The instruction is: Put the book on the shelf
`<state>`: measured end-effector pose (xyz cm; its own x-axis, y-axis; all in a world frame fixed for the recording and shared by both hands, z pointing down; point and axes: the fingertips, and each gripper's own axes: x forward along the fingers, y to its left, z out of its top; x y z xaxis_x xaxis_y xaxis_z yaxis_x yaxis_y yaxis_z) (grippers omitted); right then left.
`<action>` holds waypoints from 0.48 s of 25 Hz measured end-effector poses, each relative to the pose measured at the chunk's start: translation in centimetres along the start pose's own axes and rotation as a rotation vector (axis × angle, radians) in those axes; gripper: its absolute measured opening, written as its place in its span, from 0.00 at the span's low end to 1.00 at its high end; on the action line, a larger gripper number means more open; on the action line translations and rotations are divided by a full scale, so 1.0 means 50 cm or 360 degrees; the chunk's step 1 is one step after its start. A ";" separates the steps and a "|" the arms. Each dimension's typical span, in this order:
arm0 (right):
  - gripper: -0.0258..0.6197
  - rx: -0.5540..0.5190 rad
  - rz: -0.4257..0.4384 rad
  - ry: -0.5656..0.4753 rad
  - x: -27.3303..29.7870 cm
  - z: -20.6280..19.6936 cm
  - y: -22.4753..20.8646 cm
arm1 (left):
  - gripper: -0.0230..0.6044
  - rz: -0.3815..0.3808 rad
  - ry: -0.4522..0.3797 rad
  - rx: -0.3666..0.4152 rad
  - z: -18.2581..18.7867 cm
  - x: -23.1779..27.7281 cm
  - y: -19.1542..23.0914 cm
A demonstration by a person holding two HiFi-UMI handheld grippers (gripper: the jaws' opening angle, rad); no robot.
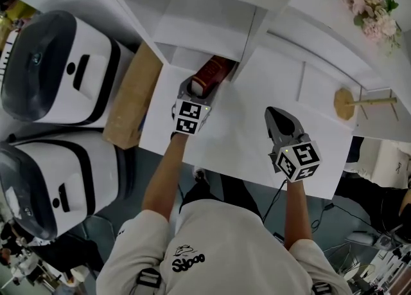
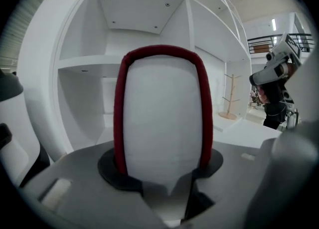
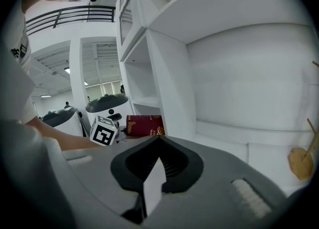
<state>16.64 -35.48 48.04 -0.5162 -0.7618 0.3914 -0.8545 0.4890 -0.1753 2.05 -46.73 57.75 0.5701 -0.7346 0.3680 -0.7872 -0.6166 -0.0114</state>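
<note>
Jaws of the left gripper [image 1: 200,88] [image 2: 164,170] were clamped on the book [image 1: 214,72] [image 2: 162,118], 1 pad on each dark red cover, with the white page edge facing back toward that gripper's camera. The book stood on edge with its covers upright, and its far end was at the mouth of a low compartment of the white shelf [image 1: 192,17] [image 2: 134,13], at the rear of the white desk [image 1: 237,133]. Whether its lower edge touched the desk could not be told.

The right gripper [image 1: 275,115] [image 3: 158,145] hung over the desk, well apart from the left one, with its jaws together and nothing between them. From its own view the book [image 3: 144,124] showed side-on, gold print on the cover, just beyond the marker cube [image 3: 103,132] of the left gripper.

At the left of the desk stood 2 white-and-black machines [image 1: 58,69], with a brown cardboard piece [image 1: 131,94] between them and the desk. A small wooden stand [image 1: 359,102] stood at the right, and pink flowers [image 1: 369,4] lay at the far right corner.
</note>
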 end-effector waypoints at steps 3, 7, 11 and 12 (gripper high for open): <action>0.04 0.0013 -0.0001 0.0034 0.007 -0.014 0.000 | 0.51 -0.0107 0.0114 0.0187 -0.034 0.008 -0.029; 0.04 0.0019 0.0005 0.0057 0.016 -0.024 0.007 | 0.60 -0.0207 0.0189 0.0296 -0.062 0.010 -0.064; 0.04 0.0018 0.0003 0.0068 0.020 -0.031 0.015 | 0.68 -0.0281 0.0272 0.0320 -0.080 0.029 -0.081; 0.04 0.0018 0.0000 0.0070 0.019 -0.032 0.016 | 0.70 -0.0303 0.0299 0.0328 -0.086 0.035 -0.086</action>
<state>15.57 -35.13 49.72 -0.5135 -0.7421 0.4308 -0.8552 0.4840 -0.1857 5.42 -44.14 62.46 0.6339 -0.5477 0.5461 -0.5957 -0.7960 -0.1070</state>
